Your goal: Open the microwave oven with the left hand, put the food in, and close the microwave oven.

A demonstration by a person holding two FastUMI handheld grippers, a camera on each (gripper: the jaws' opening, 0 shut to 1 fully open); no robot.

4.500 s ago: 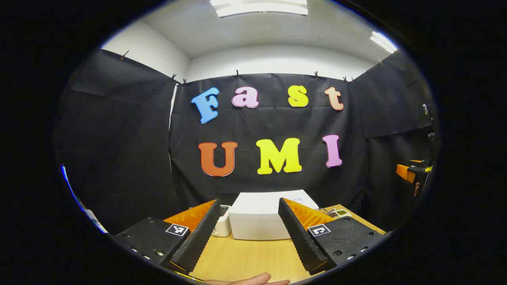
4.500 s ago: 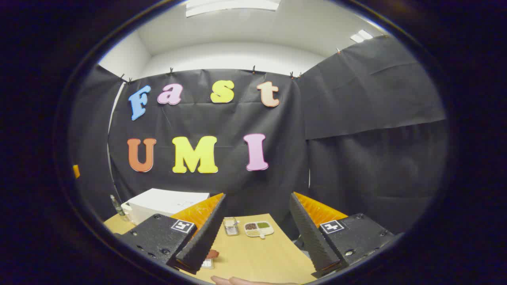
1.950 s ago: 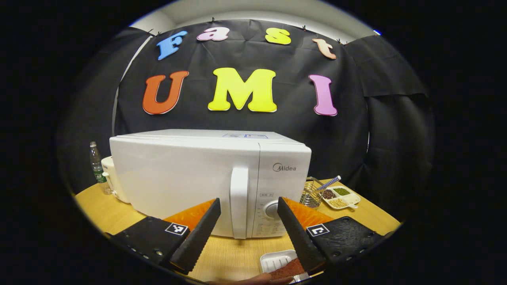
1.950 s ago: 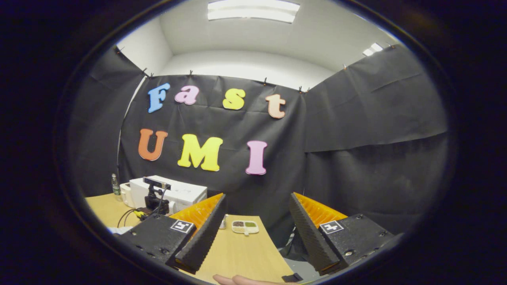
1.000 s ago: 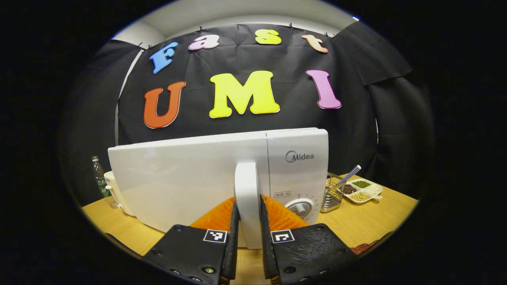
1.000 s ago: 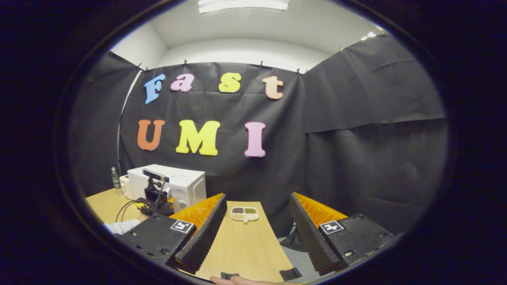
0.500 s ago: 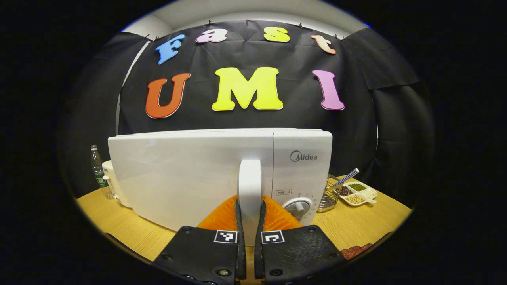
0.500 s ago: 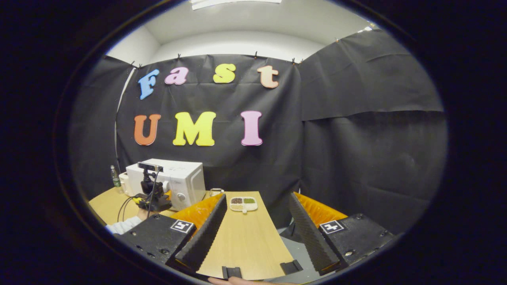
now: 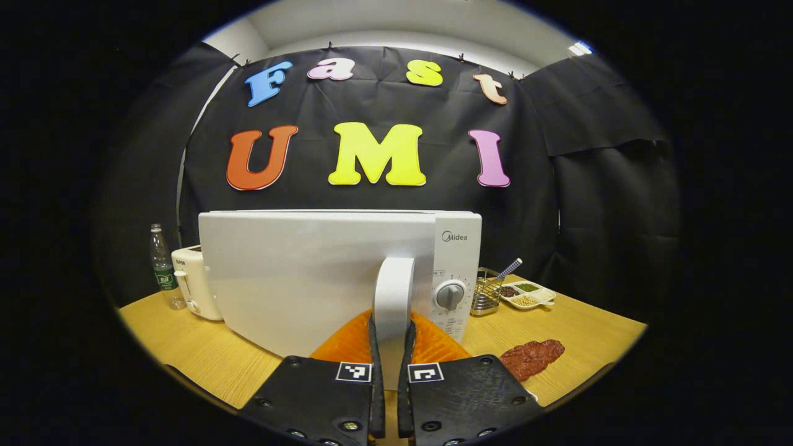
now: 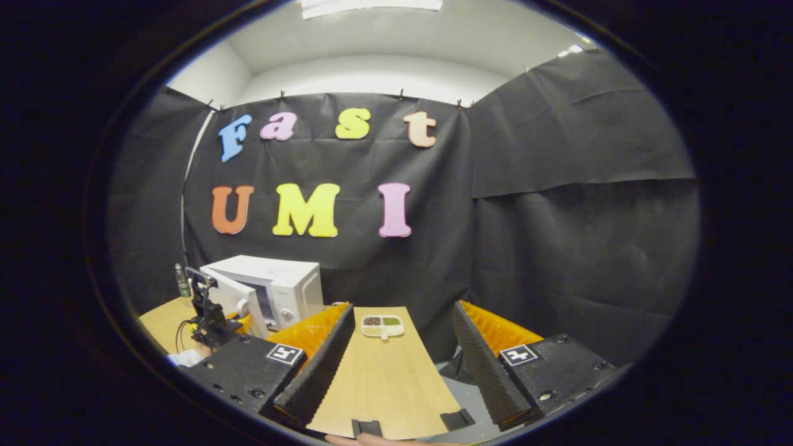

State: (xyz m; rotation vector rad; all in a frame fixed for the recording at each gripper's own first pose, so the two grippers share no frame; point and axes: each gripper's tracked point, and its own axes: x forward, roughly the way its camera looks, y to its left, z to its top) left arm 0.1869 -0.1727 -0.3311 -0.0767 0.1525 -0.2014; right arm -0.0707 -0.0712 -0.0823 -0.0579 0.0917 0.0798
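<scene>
The white microwave (image 9: 457, 260) stands on the wooden table (image 9: 186, 353). Its door (image 9: 297, 279) is swung partly out from the body. My left gripper (image 9: 391, 322) is shut on the door's vertical white handle (image 9: 393, 288), one finger on each side. The food, a reddish-brown slab of meat (image 9: 531, 358), lies flat on the table to the right of that gripper. In the right gripper view the microwave (image 10: 291, 285) sits far left with its door (image 10: 232, 298) ajar, and the other gripper (image 10: 207, 322) is at it. My right gripper (image 10: 402, 306) is open, holding nothing, above the table's right end.
A white toaster (image 9: 192, 282) and a plastic bottle (image 9: 161, 266) stand left of the microwave. A wire basket (image 9: 486, 291) and a divided dish of beans (image 9: 526, 294) sit to its right. The table's right edge (image 10: 433, 371) drops to grey floor.
My left gripper closed on the handle and has pulled the door out from the microwave's body. The meat has come into fuller view. The right gripper stays open, barely moved.
</scene>
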